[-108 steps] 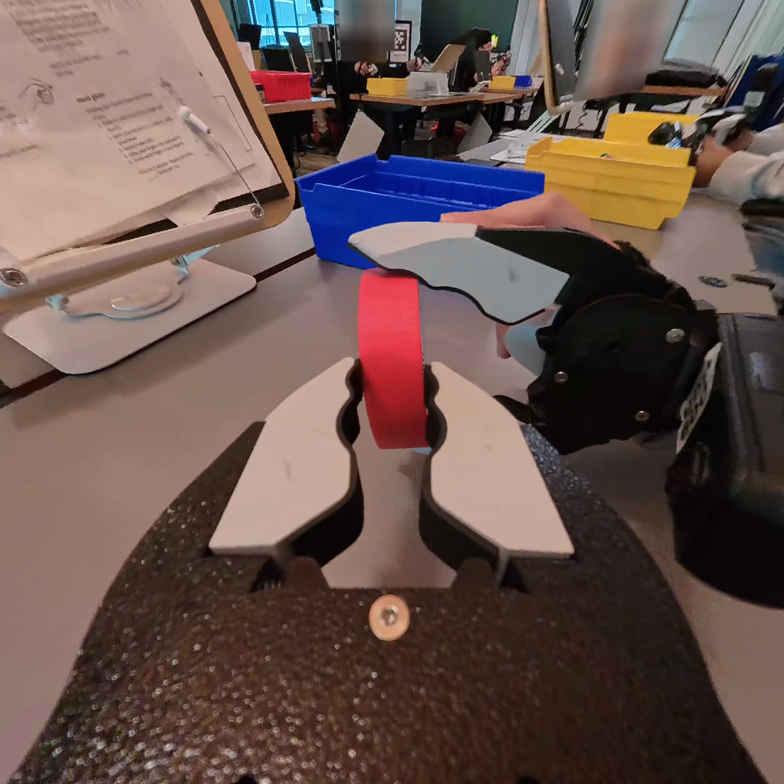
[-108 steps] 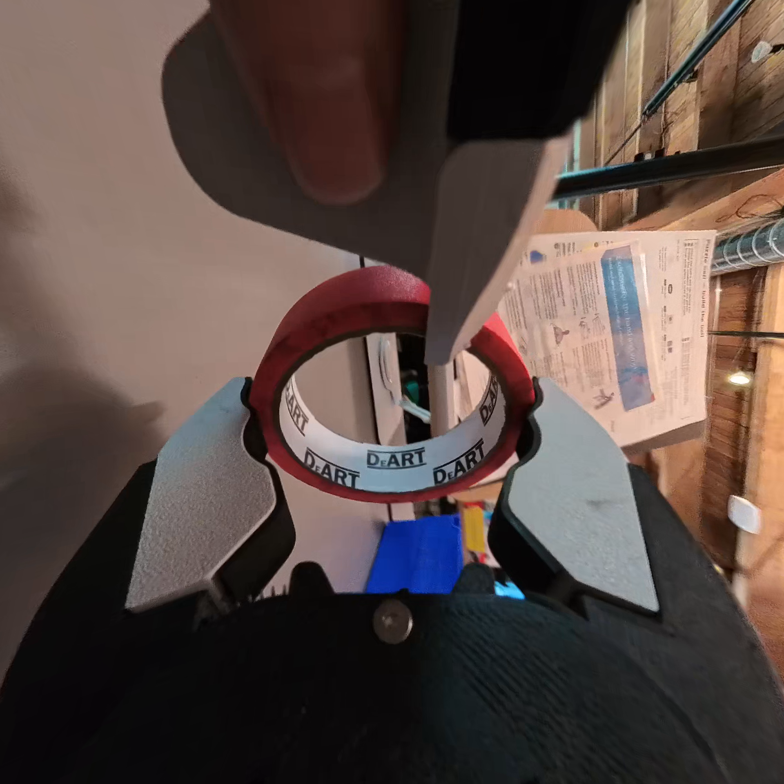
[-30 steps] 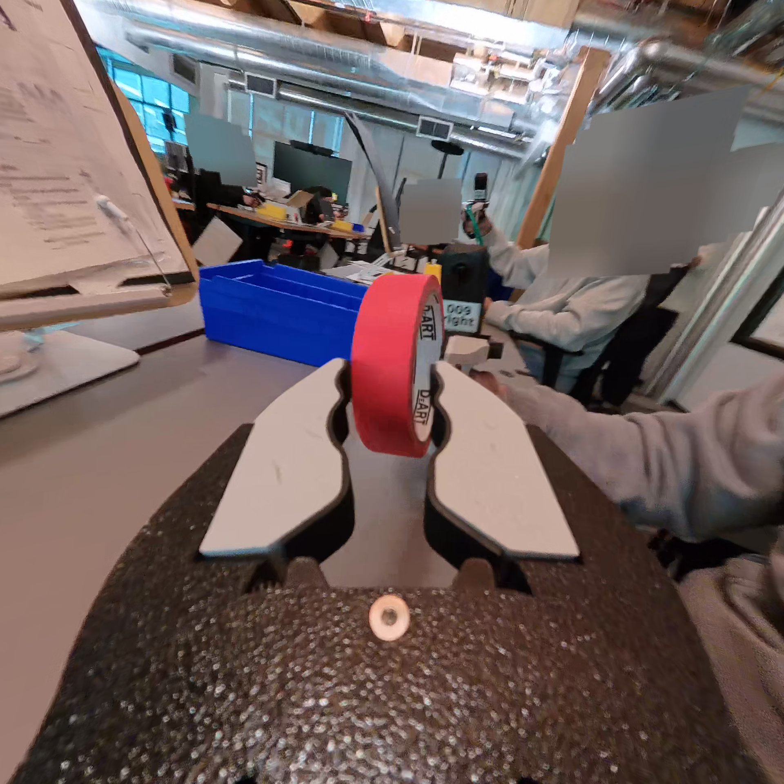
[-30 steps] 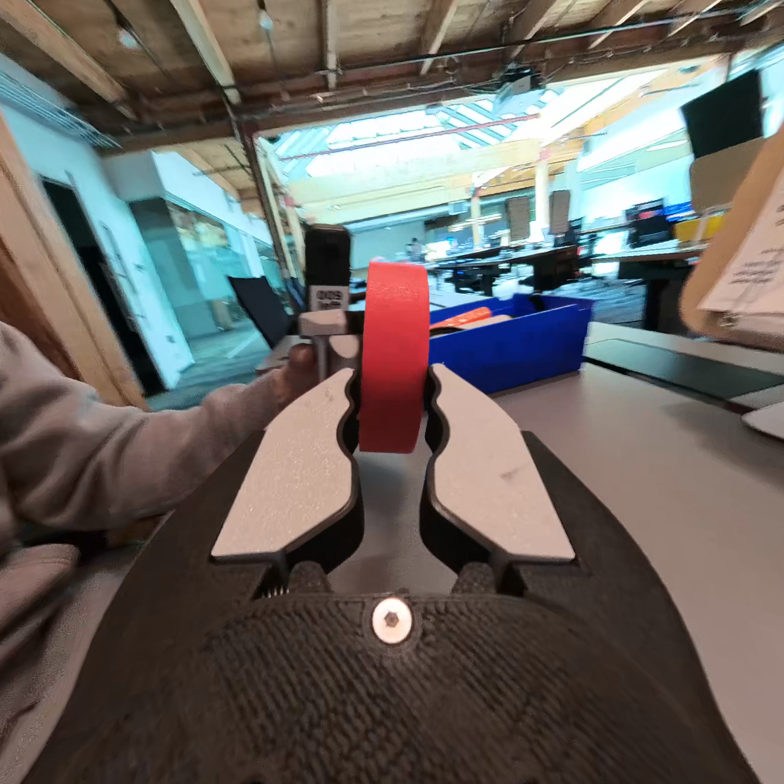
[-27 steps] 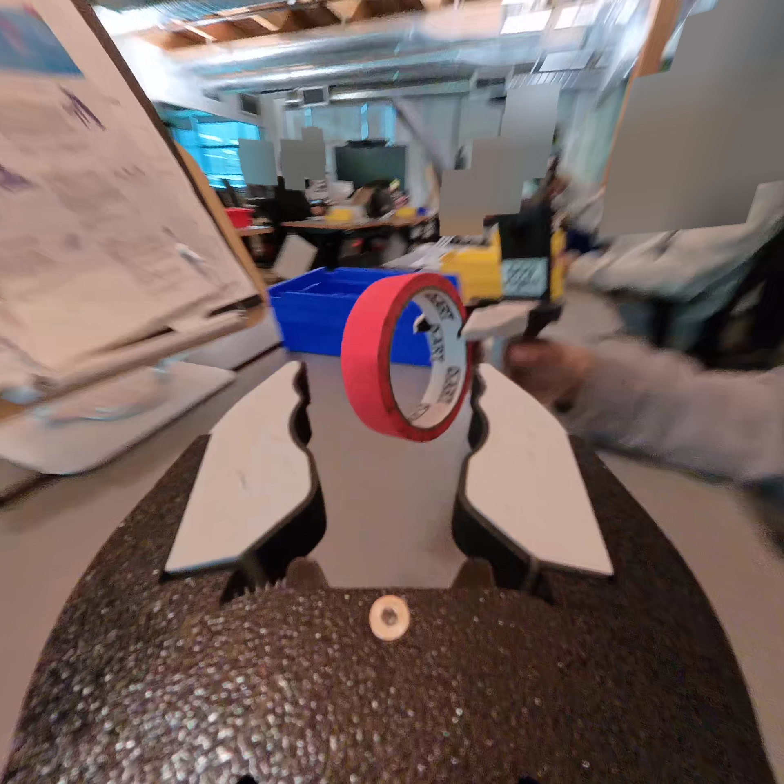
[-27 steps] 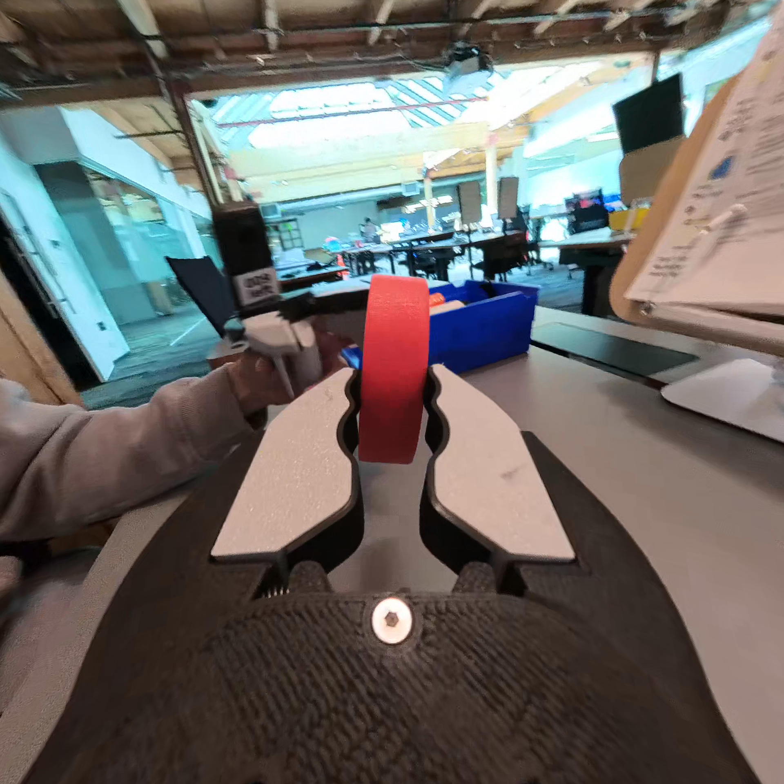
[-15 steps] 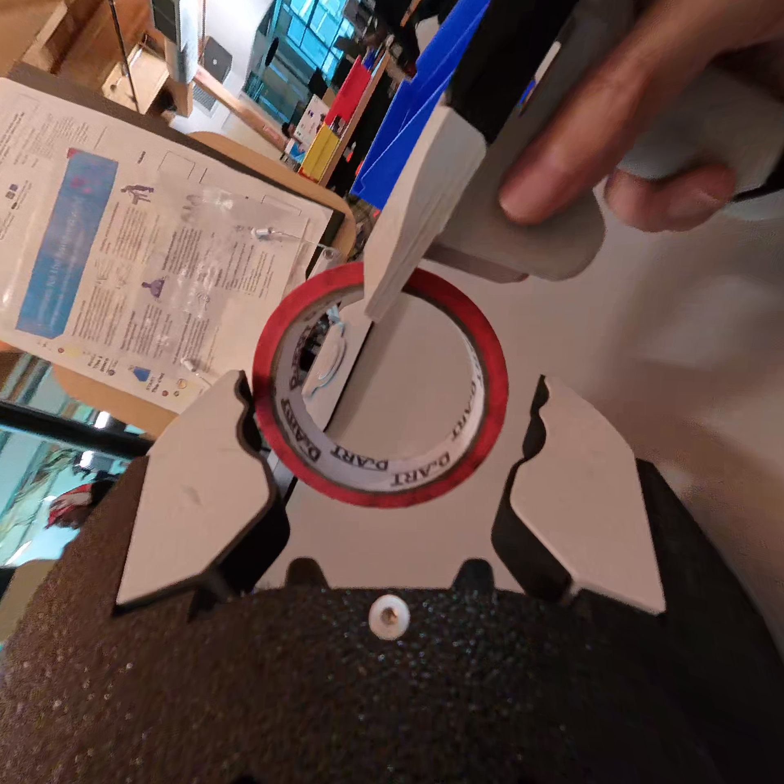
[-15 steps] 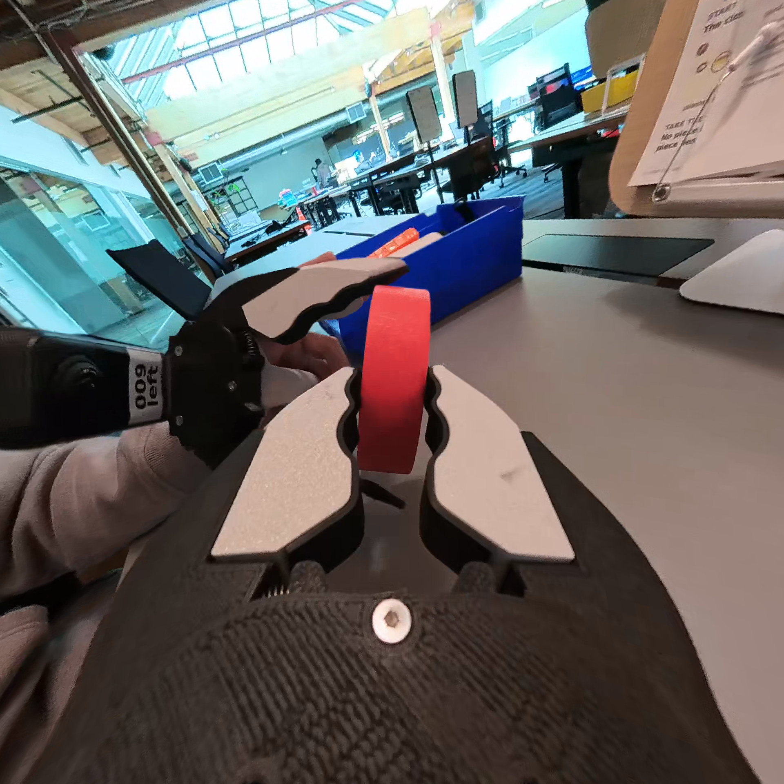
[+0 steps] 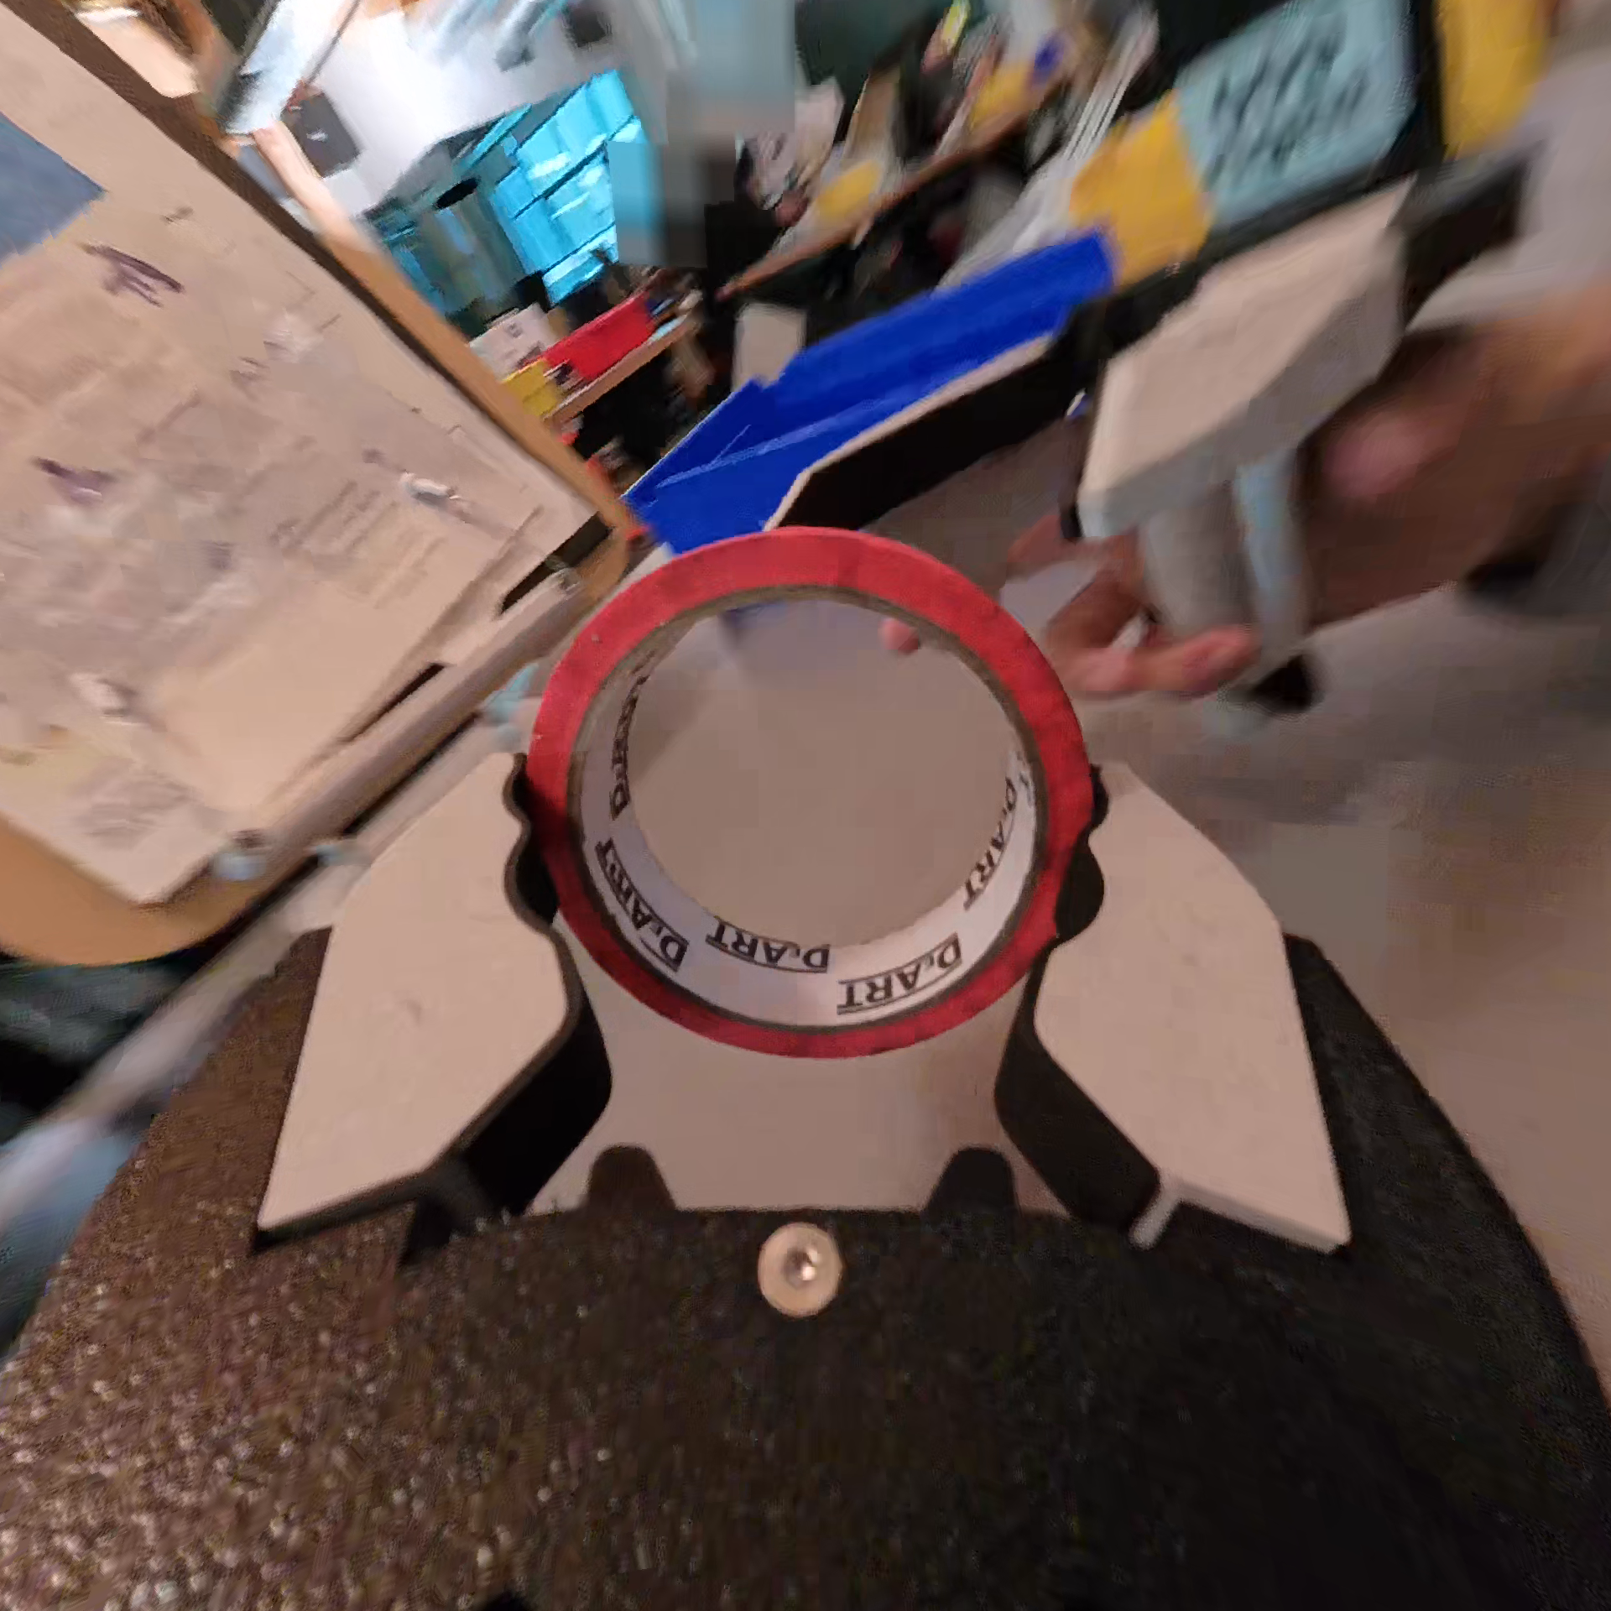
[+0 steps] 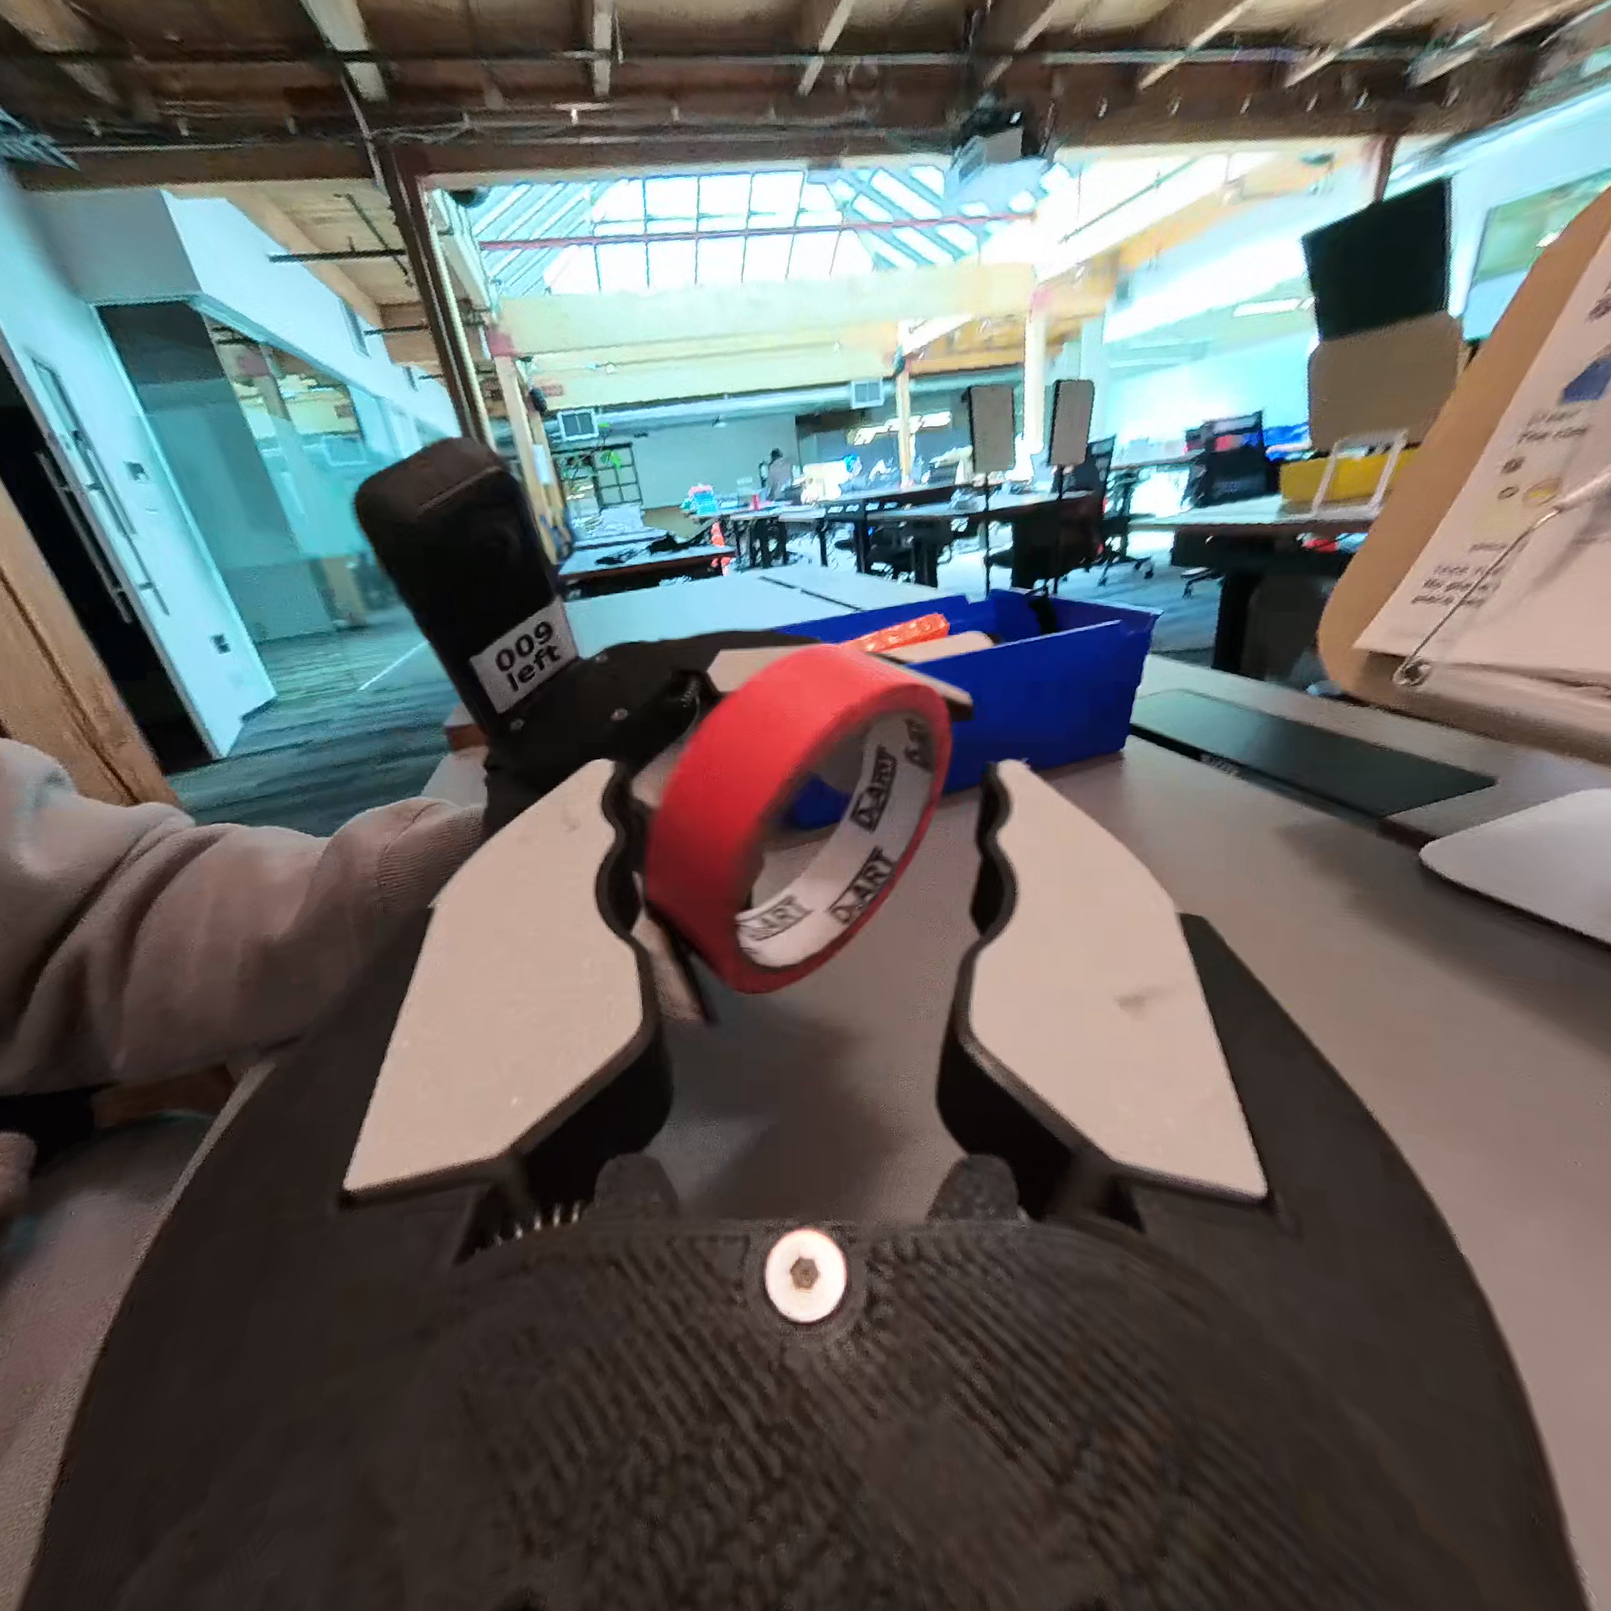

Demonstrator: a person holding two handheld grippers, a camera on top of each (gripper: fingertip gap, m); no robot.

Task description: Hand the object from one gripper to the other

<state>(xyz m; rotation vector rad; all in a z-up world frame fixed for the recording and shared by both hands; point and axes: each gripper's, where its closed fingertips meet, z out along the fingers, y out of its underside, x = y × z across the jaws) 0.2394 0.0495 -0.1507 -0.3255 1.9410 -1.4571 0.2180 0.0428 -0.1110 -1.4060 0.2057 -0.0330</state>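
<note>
In the left wrist view, a clipboard with printed sheets [image 9: 218, 488] fills the upper left, and dead centre the left gripper [image 9: 806, 815] has its jaws clamped across the outside of the red roll of tape with a white core [image 9: 806, 1029]. Blue plastic bin [image 9: 837, 436] sits behind, upper middle. Over in the right wrist view the right gripper [image 10: 806, 824] is spread wide, gripping nothing, with the roll hanging between its fingers.

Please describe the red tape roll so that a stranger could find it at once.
Above the grey table, before the blue bin, the left gripper clamps the red tape roll across its outer rim. It is the only red ring, with a white inner core.
</note>
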